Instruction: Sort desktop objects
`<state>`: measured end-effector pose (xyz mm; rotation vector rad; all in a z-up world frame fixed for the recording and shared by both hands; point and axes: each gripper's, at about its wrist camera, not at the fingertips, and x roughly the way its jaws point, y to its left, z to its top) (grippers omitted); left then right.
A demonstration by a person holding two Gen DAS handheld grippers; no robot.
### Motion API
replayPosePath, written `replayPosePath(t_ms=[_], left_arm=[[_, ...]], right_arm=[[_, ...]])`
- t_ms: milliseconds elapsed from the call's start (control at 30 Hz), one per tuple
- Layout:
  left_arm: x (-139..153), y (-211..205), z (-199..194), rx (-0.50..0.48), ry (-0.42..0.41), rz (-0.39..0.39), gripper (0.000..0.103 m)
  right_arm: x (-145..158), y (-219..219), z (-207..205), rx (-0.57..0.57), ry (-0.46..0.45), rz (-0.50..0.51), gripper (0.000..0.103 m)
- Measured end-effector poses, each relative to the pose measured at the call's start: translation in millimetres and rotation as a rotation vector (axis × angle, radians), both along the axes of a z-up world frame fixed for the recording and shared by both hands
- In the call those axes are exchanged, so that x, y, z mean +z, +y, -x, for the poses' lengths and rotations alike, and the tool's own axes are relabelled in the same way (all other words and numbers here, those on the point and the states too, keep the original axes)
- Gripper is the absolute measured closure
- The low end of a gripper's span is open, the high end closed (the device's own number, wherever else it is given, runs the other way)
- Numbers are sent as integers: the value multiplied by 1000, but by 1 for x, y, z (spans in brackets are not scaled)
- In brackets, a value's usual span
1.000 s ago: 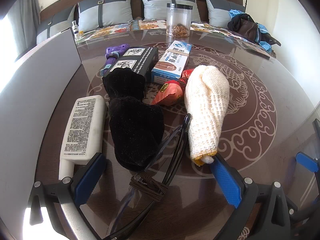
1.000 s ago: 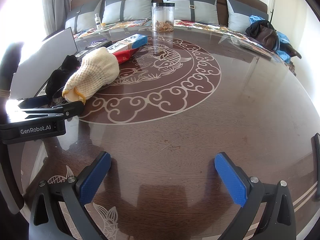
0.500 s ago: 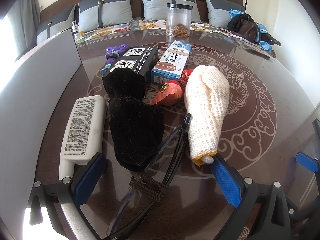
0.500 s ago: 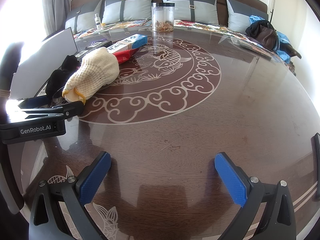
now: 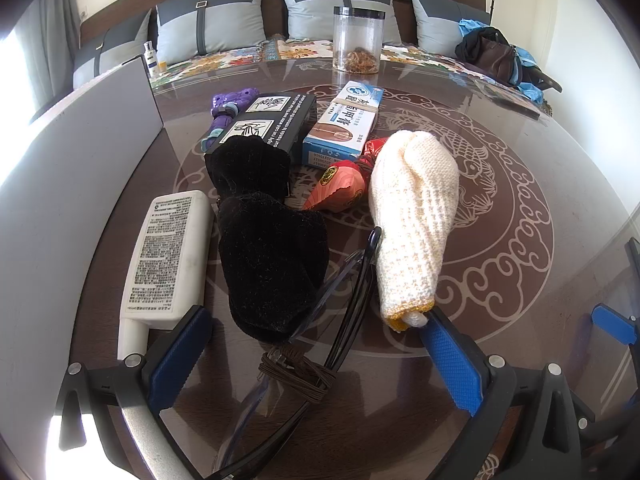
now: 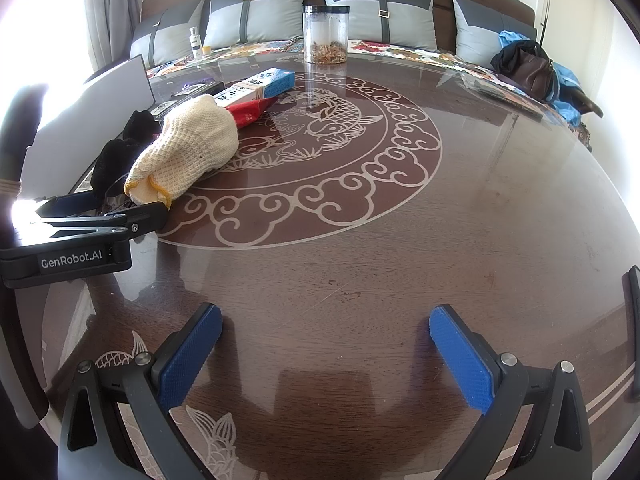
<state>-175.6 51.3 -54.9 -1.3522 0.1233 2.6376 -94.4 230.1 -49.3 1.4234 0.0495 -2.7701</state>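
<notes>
In the left wrist view my left gripper (image 5: 316,336) is open, low over the table, with black-framed glasses (image 5: 344,304) tied with a brown cord lying between its fingers. Ahead lie a black pouch (image 5: 272,264), a white tube (image 5: 168,264), a cream knitted glove (image 5: 416,208), a red packet (image 5: 340,190), a blue-white box (image 5: 344,124), a black box (image 5: 268,120) and a purple toy (image 5: 228,108). My right gripper (image 6: 324,340) is open and empty over bare table, right of the glove (image 6: 188,148).
A grey bin wall (image 5: 72,168) stands at the left. A clear jar (image 5: 358,40) stands at the table's far edge. A sofa with cushions and a bag (image 6: 528,68) lie beyond. The left gripper's body (image 6: 80,236) shows in the right wrist view.
</notes>
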Motion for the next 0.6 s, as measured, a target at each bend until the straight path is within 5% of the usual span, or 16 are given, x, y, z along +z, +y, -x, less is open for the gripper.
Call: replayPosePath(t_ms=[600], left_arm=[[0,0,-1,0,0,0,0]], right_arm=[[0,0,0,-1,1,-1,0]])
